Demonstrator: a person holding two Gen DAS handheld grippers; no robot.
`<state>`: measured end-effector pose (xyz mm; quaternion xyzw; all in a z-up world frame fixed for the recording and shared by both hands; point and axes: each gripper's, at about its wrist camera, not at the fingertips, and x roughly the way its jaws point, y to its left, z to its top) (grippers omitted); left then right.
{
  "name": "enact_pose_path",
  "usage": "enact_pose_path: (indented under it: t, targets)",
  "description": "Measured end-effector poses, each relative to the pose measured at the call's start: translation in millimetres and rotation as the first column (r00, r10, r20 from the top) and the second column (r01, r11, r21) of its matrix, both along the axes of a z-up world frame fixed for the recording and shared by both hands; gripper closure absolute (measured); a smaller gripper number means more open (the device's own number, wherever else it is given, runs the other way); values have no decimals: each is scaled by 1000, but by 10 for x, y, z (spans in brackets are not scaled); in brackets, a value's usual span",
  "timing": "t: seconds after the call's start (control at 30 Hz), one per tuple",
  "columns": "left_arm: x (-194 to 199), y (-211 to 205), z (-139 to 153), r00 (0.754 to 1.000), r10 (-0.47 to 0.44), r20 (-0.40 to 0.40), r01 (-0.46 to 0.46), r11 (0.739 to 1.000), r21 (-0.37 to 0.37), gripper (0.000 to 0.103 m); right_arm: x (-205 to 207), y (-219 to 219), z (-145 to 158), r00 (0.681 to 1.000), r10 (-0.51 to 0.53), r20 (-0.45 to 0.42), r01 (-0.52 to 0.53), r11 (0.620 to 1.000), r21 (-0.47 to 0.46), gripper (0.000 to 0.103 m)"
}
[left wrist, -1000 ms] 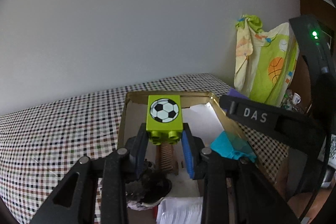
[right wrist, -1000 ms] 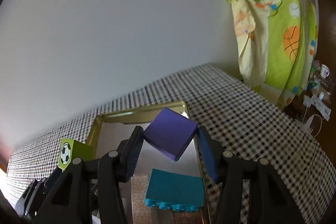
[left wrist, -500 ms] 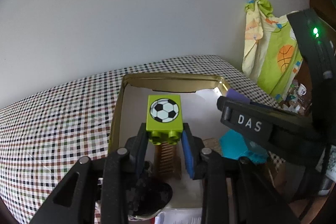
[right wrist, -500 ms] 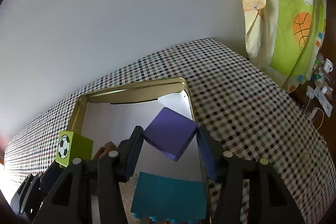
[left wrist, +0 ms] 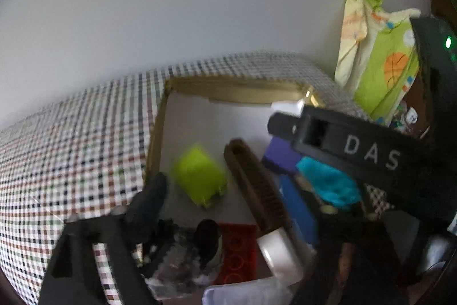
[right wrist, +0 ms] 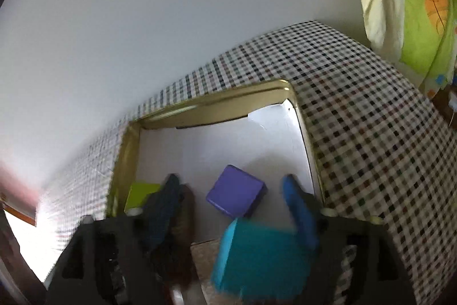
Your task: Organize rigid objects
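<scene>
Both grippers, left gripper (left wrist: 225,187) and right gripper (right wrist: 231,187), have just released smooth plastic blocks, lime block (left wrist: 198,173) and purple block (right wrist: 235,195).

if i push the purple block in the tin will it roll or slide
The purple block looks flat-faced and boxy, so it would probably slide, not roll. It looks rigid. The tin's white floor seems smooth, so expect little resistance.

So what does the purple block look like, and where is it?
The purple block is a flat, squarish piece with smooth faces and rounded corners, probably plastic or painted wood. It lies tilted inside the gold tin, on its white floor. The right gripper is open around it, its jaws having just opened and touching nothing. A teal block sits just in front.
</scene>
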<state>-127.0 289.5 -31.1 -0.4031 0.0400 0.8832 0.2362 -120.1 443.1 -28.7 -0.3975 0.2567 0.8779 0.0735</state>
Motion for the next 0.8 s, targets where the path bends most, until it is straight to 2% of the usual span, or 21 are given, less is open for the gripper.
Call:
enact_pose_path:
  t: [0.07,0.3,0.4,0.5,0.67,0.8]
  targets:
    - [43,-42,55,999,23,-33,-23,1000,17,0,55,17,33,1000,-15,-4,15,1000,-24,23]
    - [122,-174,54,999,43,-12,-42,998,46,0,257,-25,154,996,-62,-56,62,998,-8,23]
    - [169,-247,93,998,48,-44,-46,998,46,0,410,-76,215,991,-83,-102,84,996,9,23]
    - [257,-344,140,991,65,-115,-61,997,41,0,621,-120,246,979,-126,-162,136,989,50,23]
    - [409,-508,136,969,93,-229,-89,996,28,0,975,-333,252,928,-226,-296,281,946,159,23]
    - [491,-611,91,947,109,-301,-109,994,19,0,1203,-483,263,868,-265,-420,378,901,213,23]
